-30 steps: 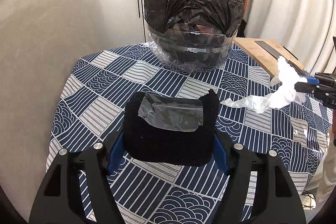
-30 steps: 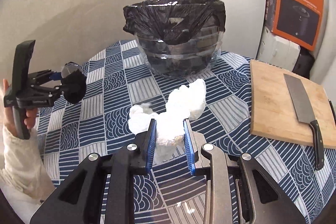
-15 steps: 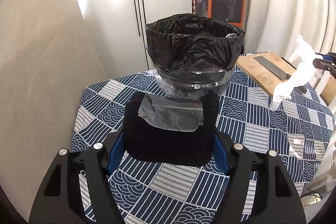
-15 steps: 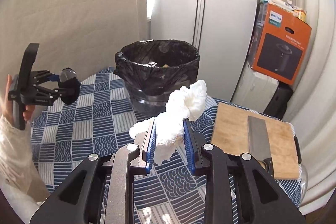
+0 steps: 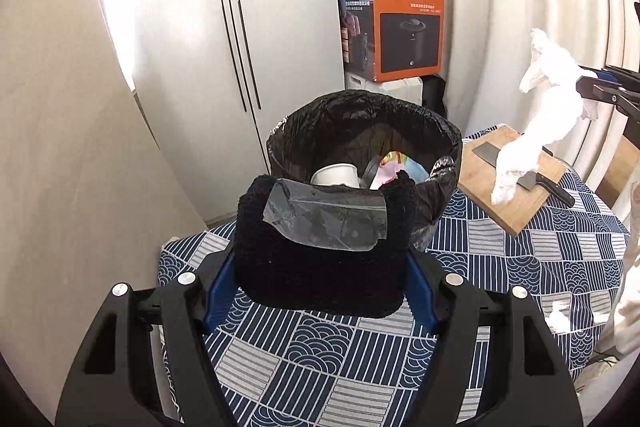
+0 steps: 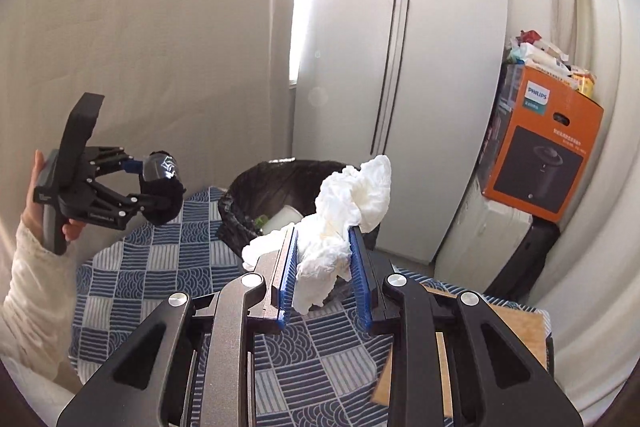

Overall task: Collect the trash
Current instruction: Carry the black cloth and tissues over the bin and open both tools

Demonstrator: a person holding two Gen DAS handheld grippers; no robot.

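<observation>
The left gripper (image 5: 320, 267) was clamped wide across a black fuzzy block (image 5: 320, 267) bearing a grey tape patch (image 5: 326, 217); the block's long axis ran crosswise between the pads, held in the air in front of the trash bin (image 5: 360, 119). The right gripper (image 6: 324, 267) was closed narrowly on a crumpled white tissue (image 6: 348, 203), whose long axis ran upward and forward out of the jaws, its loose end toward the bin. Against the frames a second earlier, both grippers stood higher above the patterned tablecloth (image 5: 520, 259), the bin's interior with a white cup (image 5: 334, 175) had come into view, and neither grip had changed.
</observation>
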